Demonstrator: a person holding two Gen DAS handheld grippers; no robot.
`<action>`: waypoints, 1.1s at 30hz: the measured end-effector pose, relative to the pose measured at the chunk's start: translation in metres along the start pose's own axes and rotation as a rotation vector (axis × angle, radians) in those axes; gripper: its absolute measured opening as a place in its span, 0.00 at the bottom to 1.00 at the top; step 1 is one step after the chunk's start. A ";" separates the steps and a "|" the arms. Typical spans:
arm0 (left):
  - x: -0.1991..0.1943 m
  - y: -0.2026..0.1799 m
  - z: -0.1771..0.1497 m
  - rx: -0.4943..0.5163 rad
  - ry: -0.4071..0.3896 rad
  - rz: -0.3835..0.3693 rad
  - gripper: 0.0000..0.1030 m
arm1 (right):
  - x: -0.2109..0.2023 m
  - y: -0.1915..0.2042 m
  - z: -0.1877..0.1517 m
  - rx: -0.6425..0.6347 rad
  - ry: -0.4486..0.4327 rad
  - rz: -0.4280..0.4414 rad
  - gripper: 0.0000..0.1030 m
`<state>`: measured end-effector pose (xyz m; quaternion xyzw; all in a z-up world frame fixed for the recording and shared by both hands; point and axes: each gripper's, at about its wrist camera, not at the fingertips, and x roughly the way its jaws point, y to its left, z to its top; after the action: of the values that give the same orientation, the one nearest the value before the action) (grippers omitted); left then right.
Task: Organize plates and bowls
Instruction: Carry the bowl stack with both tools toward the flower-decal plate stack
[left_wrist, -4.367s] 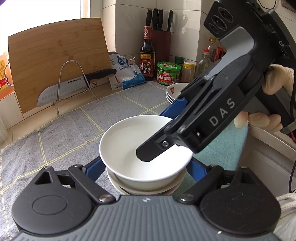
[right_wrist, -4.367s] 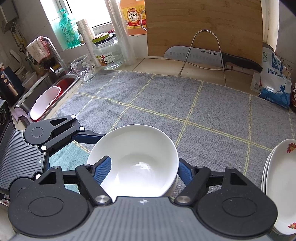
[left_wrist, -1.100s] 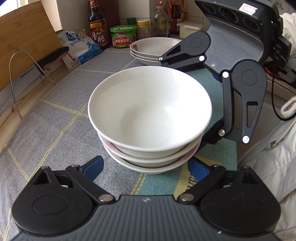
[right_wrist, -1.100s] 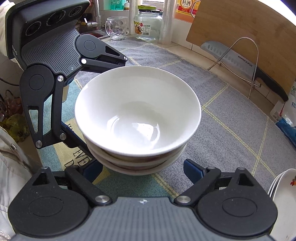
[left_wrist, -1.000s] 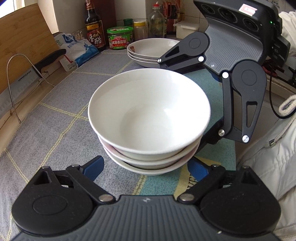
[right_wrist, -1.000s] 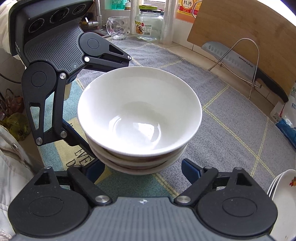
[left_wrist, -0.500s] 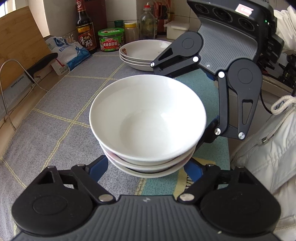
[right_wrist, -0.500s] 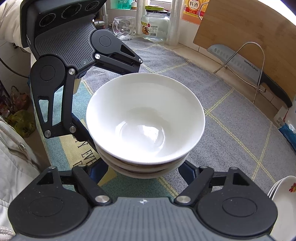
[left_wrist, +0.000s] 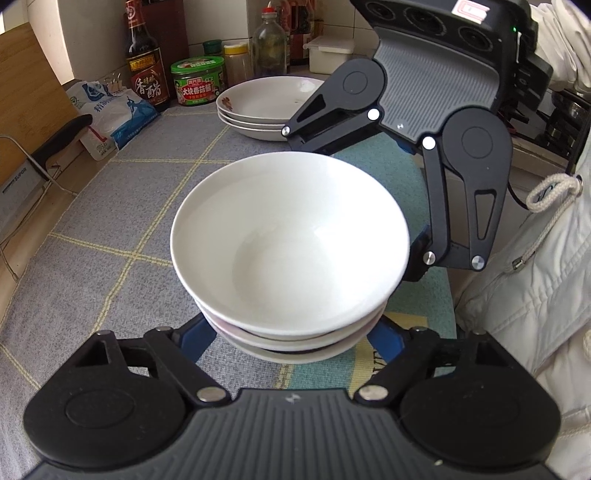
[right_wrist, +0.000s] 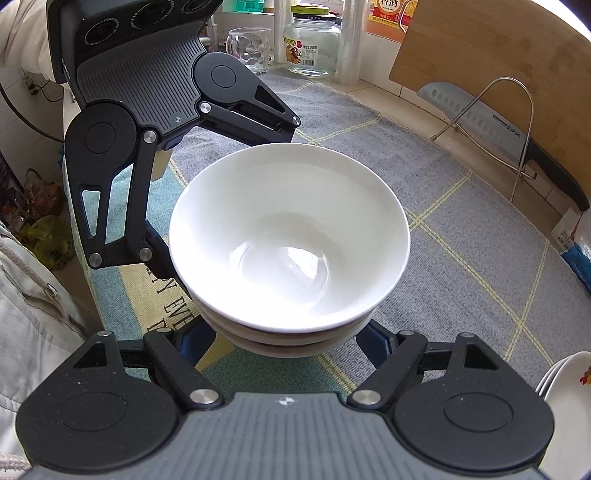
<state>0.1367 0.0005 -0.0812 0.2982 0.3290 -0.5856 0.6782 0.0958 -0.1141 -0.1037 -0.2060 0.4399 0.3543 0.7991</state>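
White stacked bowls (left_wrist: 290, 251) sit between both grippers' spread jaws, whose contact is hidden.

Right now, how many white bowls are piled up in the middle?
3 show: the top white bowl, a second rim nested beneath it, and a third rim at the bottom. More could be hidden under the stack.

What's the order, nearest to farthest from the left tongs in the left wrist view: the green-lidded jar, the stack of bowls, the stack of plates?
1. Stack of bowls, right between the left tongs, centre of view.
2. Stack of plates, beyond the bowls on the mat.
3. Green-lidded jar, back by the wall, left of the plates.
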 end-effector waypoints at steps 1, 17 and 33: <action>0.000 0.001 0.000 0.000 0.002 -0.006 0.85 | 0.000 0.000 0.000 0.002 0.000 0.001 0.84; 0.001 0.003 0.002 0.021 0.007 -0.025 0.85 | 0.000 -0.001 0.001 0.021 0.006 0.000 0.83; -0.003 -0.002 0.004 -0.005 0.002 -0.014 0.85 | -0.004 -0.004 0.000 0.033 0.019 0.019 0.83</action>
<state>0.1345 -0.0014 -0.0763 0.2947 0.3332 -0.5891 0.6746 0.0971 -0.1182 -0.1008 -0.1920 0.4553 0.3525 0.7947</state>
